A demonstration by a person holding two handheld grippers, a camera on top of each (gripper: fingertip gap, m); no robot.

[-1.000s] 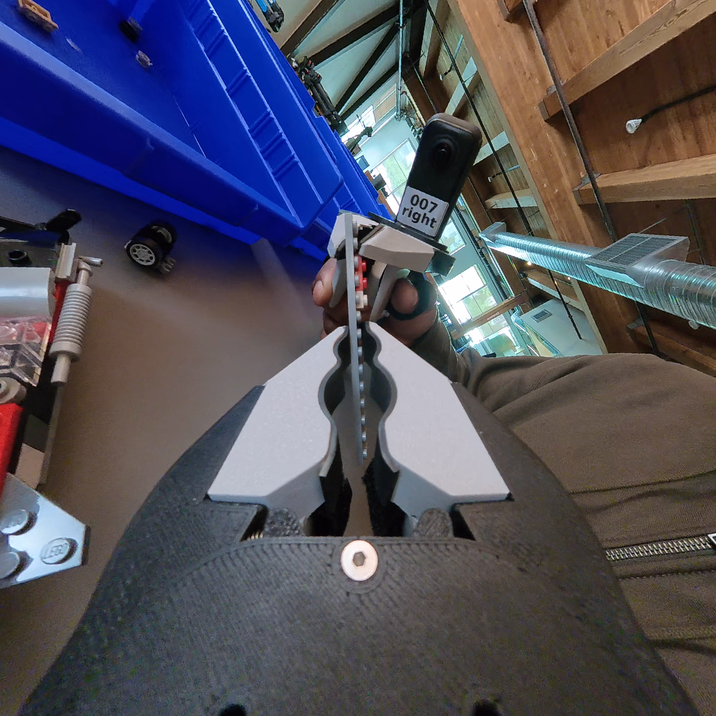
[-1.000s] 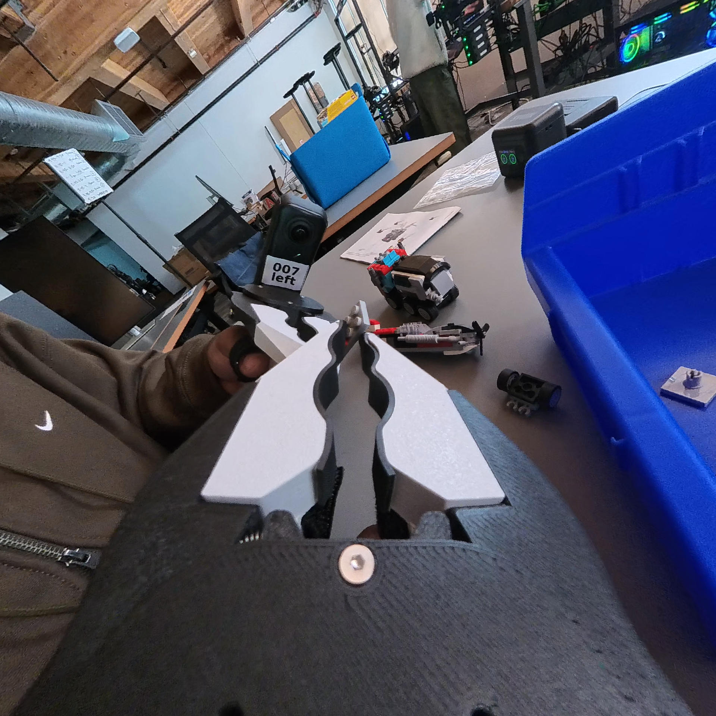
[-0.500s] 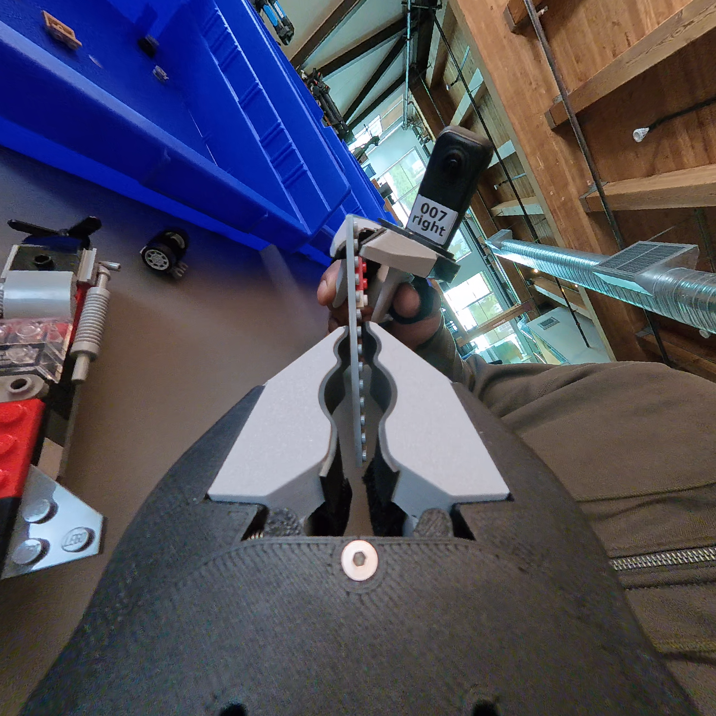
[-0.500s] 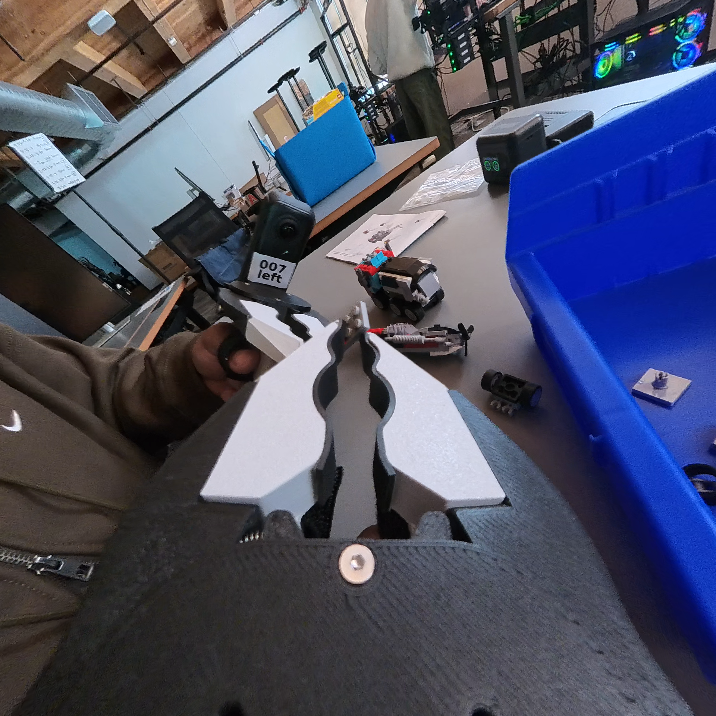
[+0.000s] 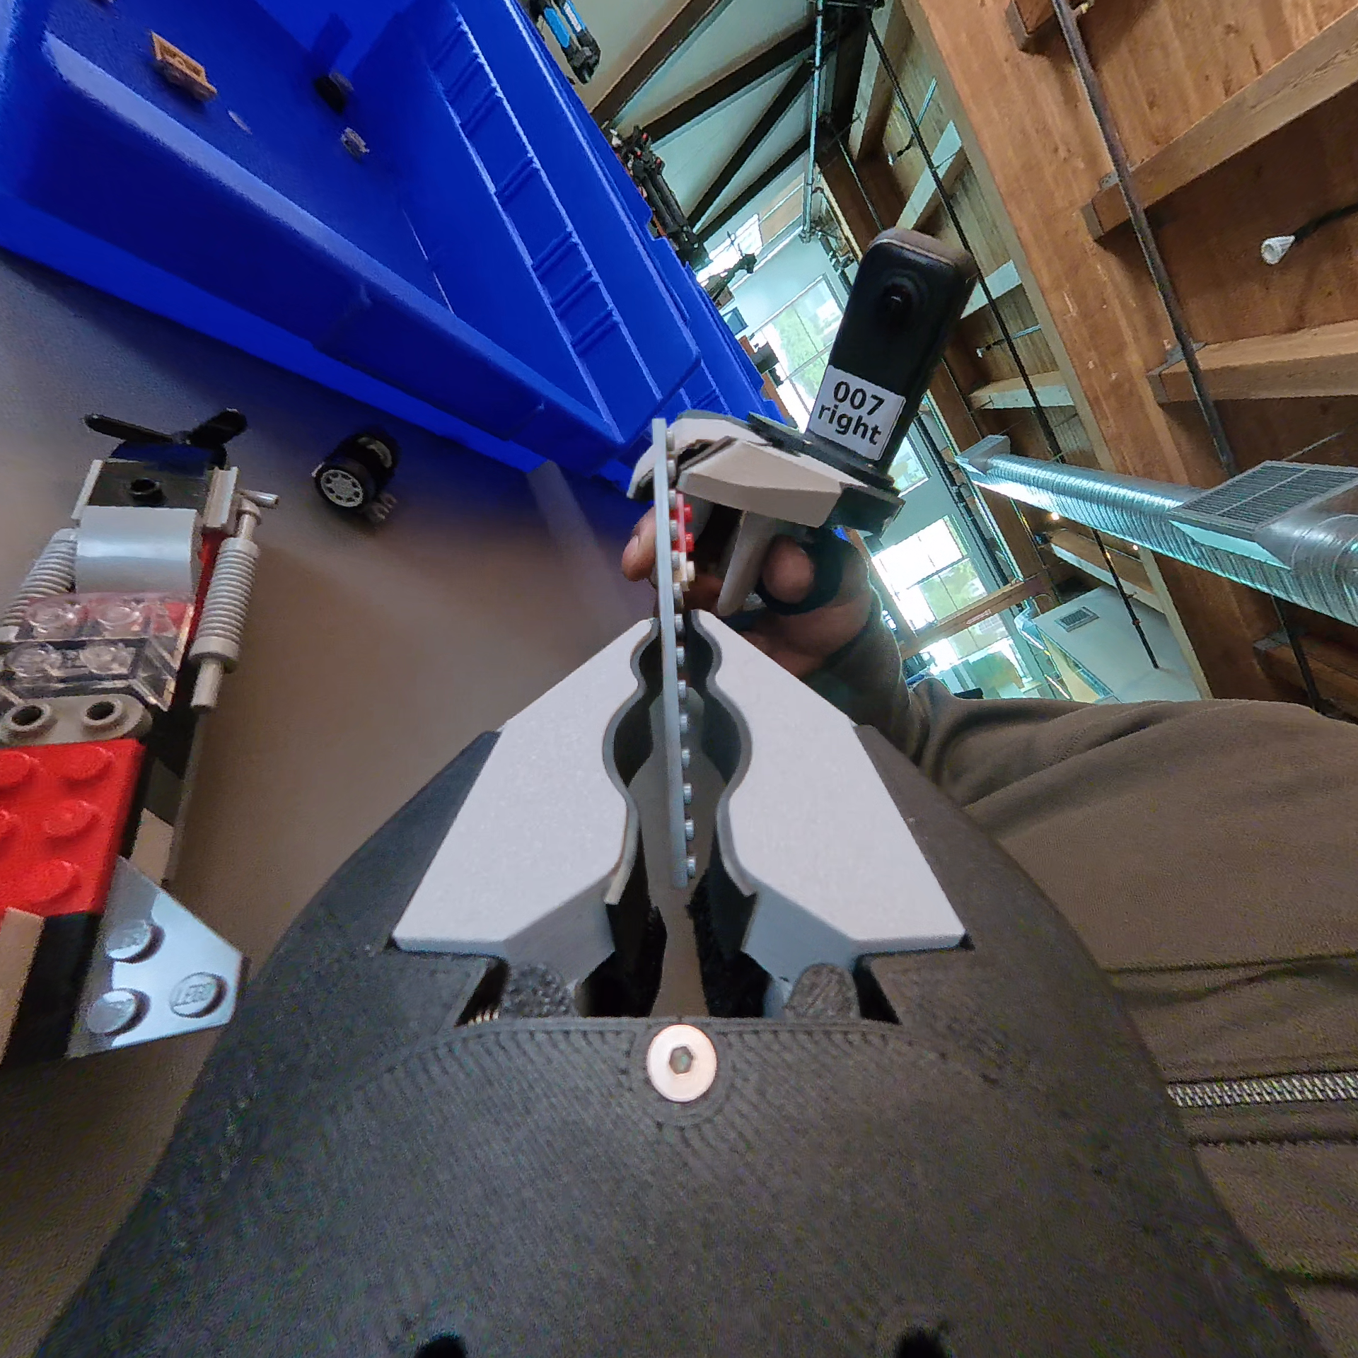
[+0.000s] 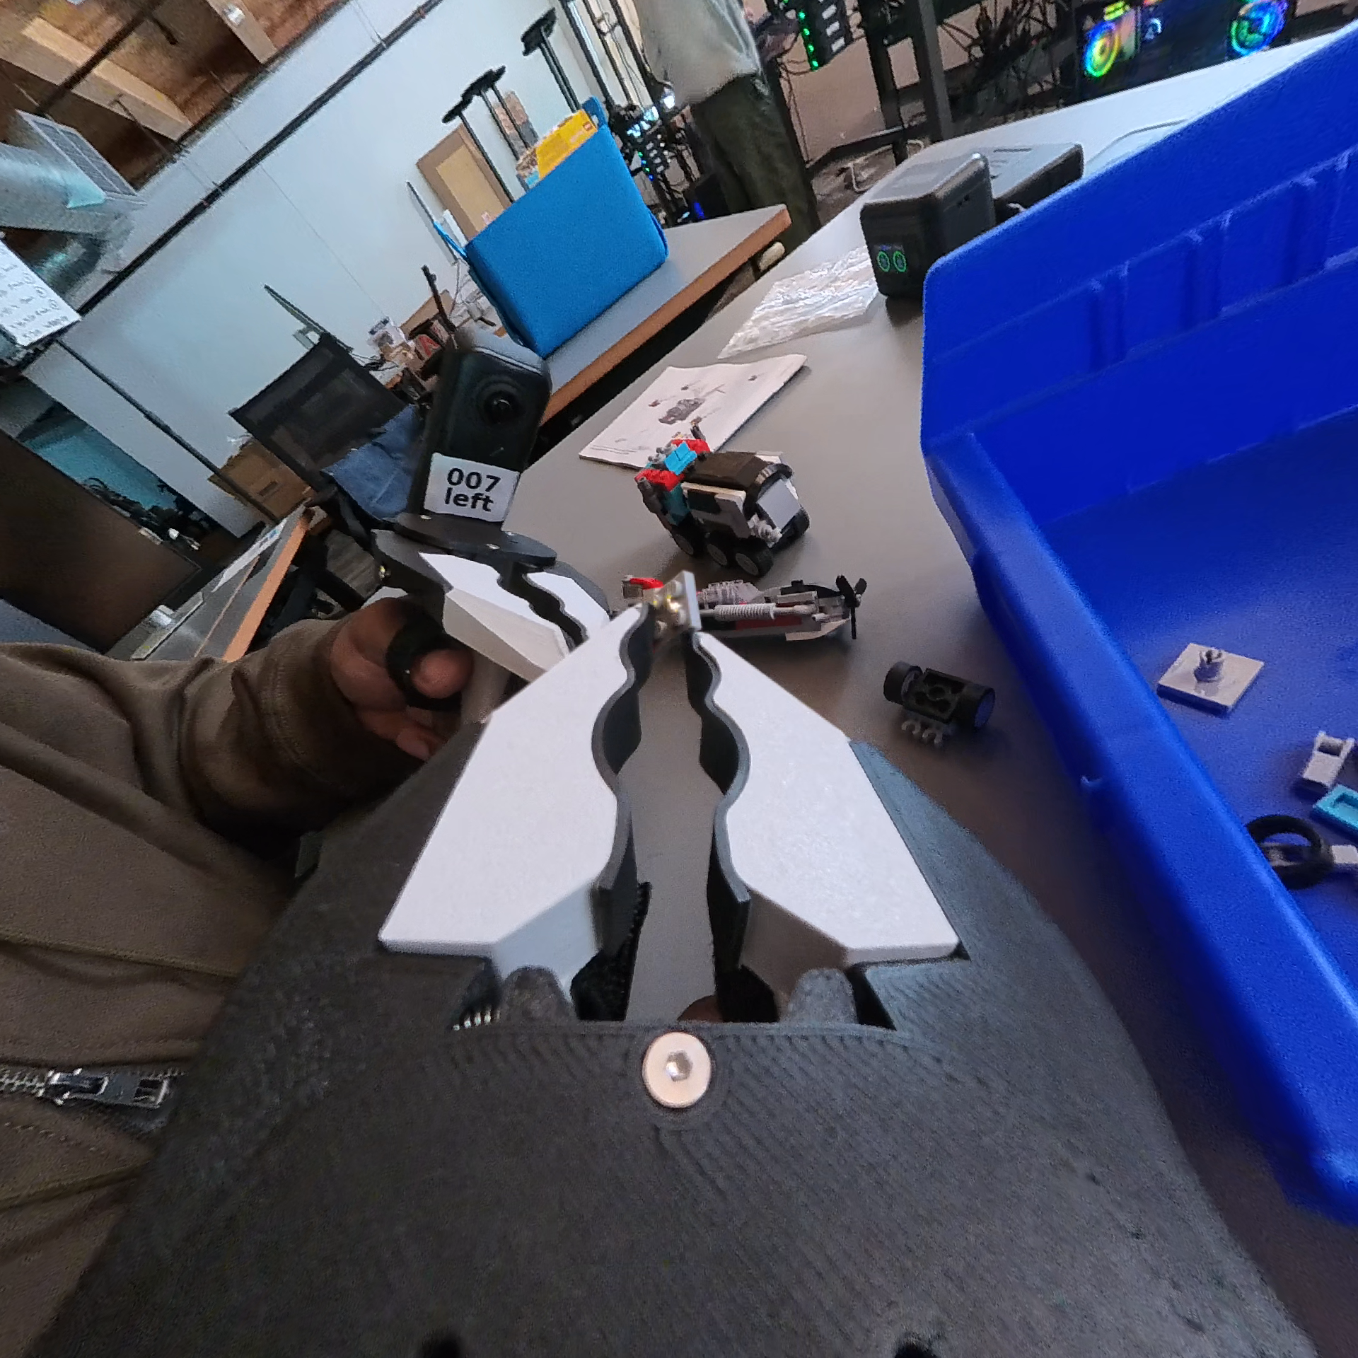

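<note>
Grey studded plastic plate [image 5: 672,661], edge-on, clamped in nearly shut left hand-held gripper [image 5: 674,626]; far end pinched by right hand-held gripper [image 6: 667,624], above dark desk [image 5: 411,632] beside blue plastic bin [image 6: 1146,411].

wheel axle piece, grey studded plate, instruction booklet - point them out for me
wheel axle piece [image 6: 937,694], right wrist view, its black middle block.
grey studded plate [image 5: 670,705], left wrist view, its thin edge between the fingers.
instruction booklet [image 6: 691,404], right wrist view, the open page.
</note>
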